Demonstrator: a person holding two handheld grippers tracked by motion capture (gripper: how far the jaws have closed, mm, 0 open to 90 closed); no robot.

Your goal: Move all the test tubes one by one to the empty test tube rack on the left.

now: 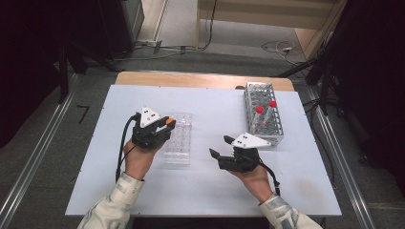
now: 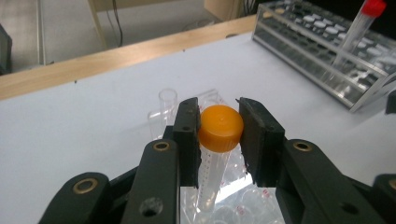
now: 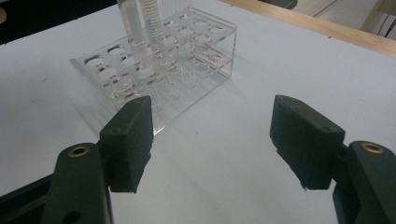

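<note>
My left gripper [image 2: 219,128] [image 1: 168,125] is shut on the orange cap of a clear graduated tube [image 2: 220,127], which stands upright over the clear plastic rack [image 1: 178,139] [image 3: 159,70]. In the right gripper view two clear tubes [image 3: 140,23] stand in that rack. My right gripper [image 1: 220,147] [image 3: 212,135] hovers wide open just right of the clear rack, nothing between its jaws. A metal wire rack [image 1: 262,112] [image 2: 327,51] at the right back holds two red-capped tubes [image 1: 266,107].
The white table top [image 1: 215,186] has a wooden strip [image 1: 191,78] along its far edge. Bare white surface lies in front of both hands. Cables run across the floor beyond the table.
</note>
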